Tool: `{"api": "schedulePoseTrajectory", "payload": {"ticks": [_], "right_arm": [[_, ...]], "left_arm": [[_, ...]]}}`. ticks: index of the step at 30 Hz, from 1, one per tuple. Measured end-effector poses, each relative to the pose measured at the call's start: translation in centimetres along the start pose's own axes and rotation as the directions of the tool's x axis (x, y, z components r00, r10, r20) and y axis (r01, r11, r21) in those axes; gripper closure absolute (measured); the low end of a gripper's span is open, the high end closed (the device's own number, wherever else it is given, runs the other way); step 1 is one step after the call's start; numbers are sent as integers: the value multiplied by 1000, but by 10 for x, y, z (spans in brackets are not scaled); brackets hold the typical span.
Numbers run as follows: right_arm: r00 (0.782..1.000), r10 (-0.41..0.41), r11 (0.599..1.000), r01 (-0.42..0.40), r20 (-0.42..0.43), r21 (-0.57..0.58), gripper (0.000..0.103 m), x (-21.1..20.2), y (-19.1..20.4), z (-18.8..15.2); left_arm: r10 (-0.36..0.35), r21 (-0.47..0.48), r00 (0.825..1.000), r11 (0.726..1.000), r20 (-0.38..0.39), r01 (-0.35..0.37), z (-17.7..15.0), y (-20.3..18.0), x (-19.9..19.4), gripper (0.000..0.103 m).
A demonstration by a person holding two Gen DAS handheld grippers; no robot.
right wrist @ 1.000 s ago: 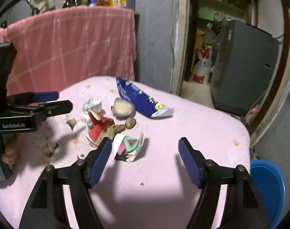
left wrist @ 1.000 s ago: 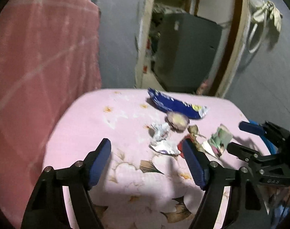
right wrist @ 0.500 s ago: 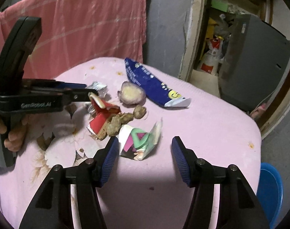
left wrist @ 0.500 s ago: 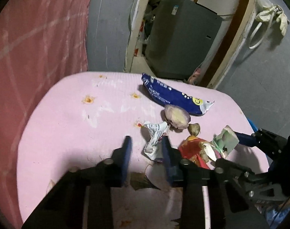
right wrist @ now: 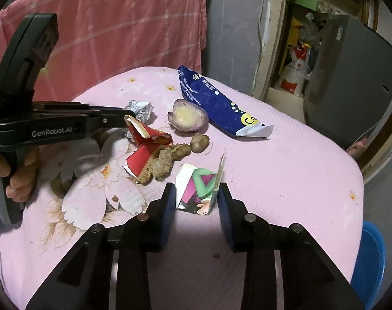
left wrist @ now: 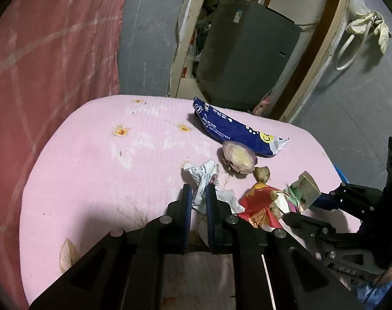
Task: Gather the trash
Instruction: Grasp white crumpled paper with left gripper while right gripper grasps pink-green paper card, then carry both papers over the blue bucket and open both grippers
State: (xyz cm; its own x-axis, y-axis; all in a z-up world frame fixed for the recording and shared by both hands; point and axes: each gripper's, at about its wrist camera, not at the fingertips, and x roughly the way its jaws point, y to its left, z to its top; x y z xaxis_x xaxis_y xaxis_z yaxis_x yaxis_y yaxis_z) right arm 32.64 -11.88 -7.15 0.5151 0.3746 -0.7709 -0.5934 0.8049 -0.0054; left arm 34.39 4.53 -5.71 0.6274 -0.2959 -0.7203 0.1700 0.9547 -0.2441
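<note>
Crumpled white paper (left wrist: 203, 180) at the 12 o'clock tip of the left claw (left wrist: 199, 201) is being pinched as its jaws close, while the carton (right wrist: 198, 190) is bracketed by the closing right claw (right wrist: 196, 201), pads about touching. Both lie on the pink surface (left wrist: 105, 160). Only a thin fold may be caught, so the paper could tear free, and the carton could buckle and squirt out.

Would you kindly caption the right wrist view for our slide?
Right gripper closing around a folded colourful carton on the pink floral table cover.
</note>
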Motion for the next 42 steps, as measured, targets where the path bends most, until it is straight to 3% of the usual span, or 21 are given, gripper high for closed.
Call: {"api": "schedulePoseTrajectory", "payload": {"ticks": [8, 14, 20, 29, 32, 38, 42], "right_arm": [[998, -26, 1000, 26, 55, 4, 73, -10, 2, -5], [974, -45, 998, 35, 220, 49, 73, -42, -7, -12], [911, -122, 992, 100, 394, 75, 73, -82, -7, -21], [766, -190, 980, 113, 614, 162, 73, -163, -23, -31], [733, -230, 972, 140, 641, 188, 73, -184, -30, -38], [681, -304, 951, 181, 666, 250, 73, -215, -50, -56], [656, -354, 933, 199, 667, 300, 73, -232, -66, -70]], "left_arm": [[24, 14, 998, 1000, 51, -25, -3, -4, -7, 97], [45, 34, 973, 998, 226, -54, -14, -19, -41, 97], [39, 58, 937, 996, 348, -63, -20, -46, -67, 97], [19, 106, 816, 989, 578, -99, -20, -106, -112, 97], [-12, 132, 794, 987, 607, -86, -15, -127, -119, 97], [-77, 180, 783, 983, 617, -45, -12, -167, -122, 97], [-123, 215, 787, 976, 604, -13, -11, -195, -113, 97]]}}
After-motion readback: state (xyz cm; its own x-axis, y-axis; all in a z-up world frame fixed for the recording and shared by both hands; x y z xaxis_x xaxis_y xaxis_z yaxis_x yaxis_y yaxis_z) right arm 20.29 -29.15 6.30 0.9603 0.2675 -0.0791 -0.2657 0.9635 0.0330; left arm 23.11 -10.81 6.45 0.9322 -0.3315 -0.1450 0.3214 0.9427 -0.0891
